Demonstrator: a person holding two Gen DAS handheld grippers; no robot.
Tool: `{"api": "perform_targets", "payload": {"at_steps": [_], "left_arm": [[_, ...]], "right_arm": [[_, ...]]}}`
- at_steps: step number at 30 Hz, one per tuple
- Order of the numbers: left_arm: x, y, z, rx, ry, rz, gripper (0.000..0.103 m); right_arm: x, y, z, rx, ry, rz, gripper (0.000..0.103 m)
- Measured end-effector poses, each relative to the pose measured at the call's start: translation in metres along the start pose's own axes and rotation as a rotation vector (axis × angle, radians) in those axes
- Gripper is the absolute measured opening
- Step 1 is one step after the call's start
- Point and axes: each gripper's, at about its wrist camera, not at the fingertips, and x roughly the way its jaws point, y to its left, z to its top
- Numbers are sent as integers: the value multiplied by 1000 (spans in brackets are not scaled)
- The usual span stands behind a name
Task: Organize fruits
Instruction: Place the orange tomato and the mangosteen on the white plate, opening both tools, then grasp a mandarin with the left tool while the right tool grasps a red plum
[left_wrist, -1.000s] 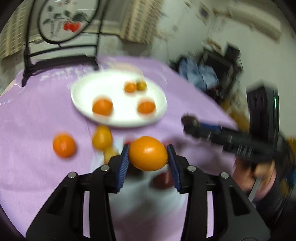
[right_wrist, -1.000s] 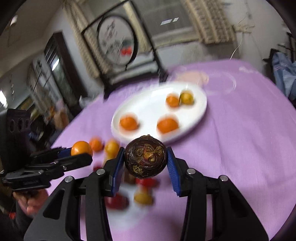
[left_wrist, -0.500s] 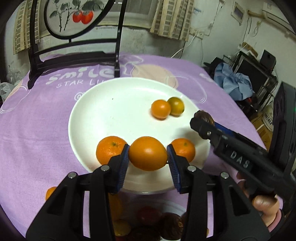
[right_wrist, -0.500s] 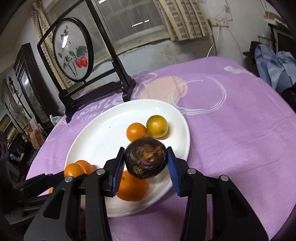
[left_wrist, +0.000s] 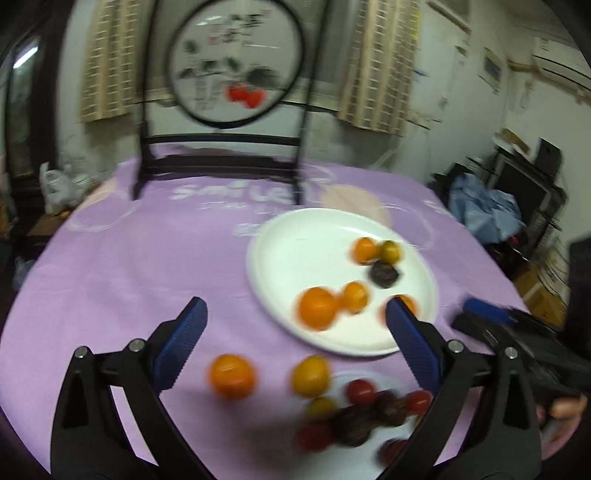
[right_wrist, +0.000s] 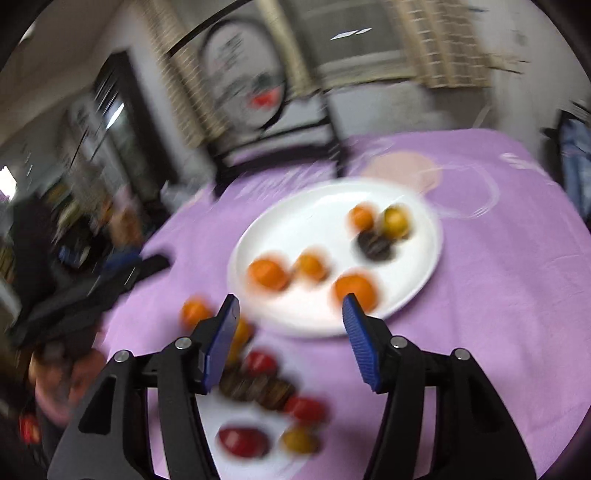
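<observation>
Lilac cloth with pale printed lettering covers the round table (left_wrist: 122, 266), and a black-framed round screen (left_wrist: 236, 62) painted with red fruit stands at its far edge.

One smooth white round plate (left_wrist: 295, 243) lies on the cloth. It carries six fruits (motion blur softens them all): five round orange-to-yellow citrus and one dark, wrinkled passion fruit (left_wrist: 384, 274). The largest orange (left_wrist: 317, 308) sits near the plate's near rim with a smaller one touching it; two small ones lie side by side toward the far side, just behind the dark fruit.

Off the plate, two loose citrus rest on the cloth: an orange one (left_wrist: 232, 376) and a yellower one (left_wrist: 310, 376). Beside them is a heap of small fruit (left_wrist: 354, 417) on a white patch: red tomato-like ones, dark wrinkled ones and a yellow one or two, too blurred to count.

Both grippers are black with ribbed blue pads. The left gripper (left_wrist: 295, 343) is spread wide and holds nothing. The right gripper (right_wrist: 290, 341) is likewise released and empty, its jaws apart above the plate's near rim.
</observation>
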Motion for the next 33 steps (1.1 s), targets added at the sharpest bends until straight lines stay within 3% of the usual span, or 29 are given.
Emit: {"api": "perform_targets", "payload": {"at_steps": [5, 9, 12, 23, 27, 33], "left_arm": [[-2, 40, -9, -122, 46, 78, 99], [-5, 62, -13, -200, 63, 66, 99], [-3, 69, -16, -209, 79, 85, 99], [1, 61, -18, -171, 90, 99, 99], [3, 64, -18, -185, 98, 92, 99], [10, 65, -21, -177, 119, 115, 99]], "right_arm": [[6, 40, -29, -150, 110, 46, 59], [11, 59, -47, -246, 179, 21, 59], [20, 59, -57, -250, 243, 3, 59], [39, 62, -75, -287, 320, -56, 58], [46, 60, -80, -290, 349, -71, 46], [46, 55, -77, -266, 344, -67, 38]]}}
